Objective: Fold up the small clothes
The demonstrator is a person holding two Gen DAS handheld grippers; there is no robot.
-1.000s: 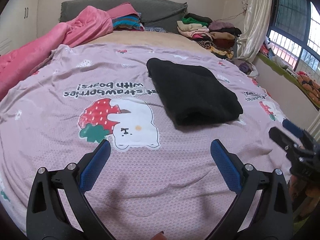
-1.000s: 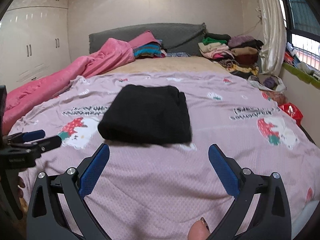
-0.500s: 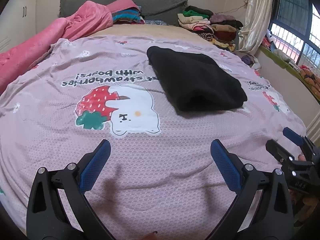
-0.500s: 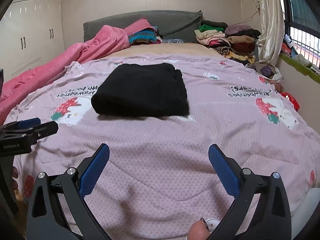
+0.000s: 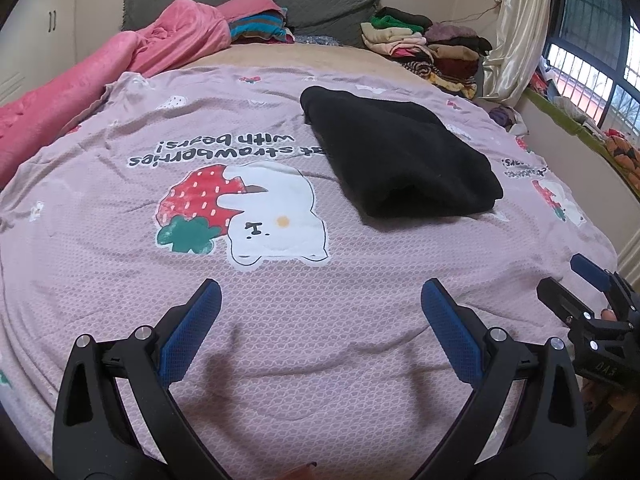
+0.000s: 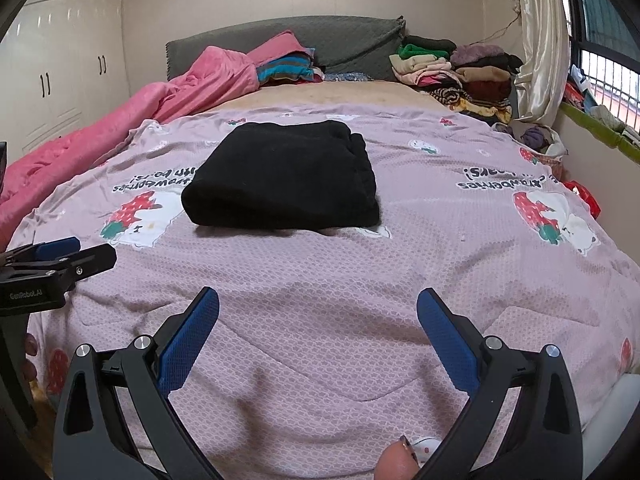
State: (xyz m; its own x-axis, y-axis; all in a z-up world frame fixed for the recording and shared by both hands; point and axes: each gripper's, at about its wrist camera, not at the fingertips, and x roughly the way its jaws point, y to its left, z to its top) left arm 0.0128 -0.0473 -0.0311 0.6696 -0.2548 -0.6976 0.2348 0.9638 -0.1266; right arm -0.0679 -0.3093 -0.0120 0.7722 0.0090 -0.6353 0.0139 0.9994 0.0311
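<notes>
A black garment (image 5: 400, 152) lies folded into a thick rectangle on the pink strawberry-bear bedspread (image 5: 280, 320); it also shows in the right wrist view (image 6: 284, 176). My left gripper (image 5: 320, 320) is open and empty, hovering over the near part of the bed, well short of the garment. My right gripper (image 6: 318, 328) is open and empty, also near the bed's front edge. The right gripper shows at the right edge of the left wrist view (image 5: 588, 300). The left gripper shows at the left edge of the right wrist view (image 6: 60, 256).
A pink quilt (image 6: 140, 116) is bunched along the bed's left side. Stacks of folded clothes (image 6: 452, 72) sit at the far right by the grey headboard (image 6: 340, 44). A curtain and window (image 6: 592, 40) are on the right, white wardrobes (image 6: 60, 60) on the left.
Both grippers have drawn back toward the bed's front edge, away from the folded black garment, and stayed open. The garment has not moved.
</notes>
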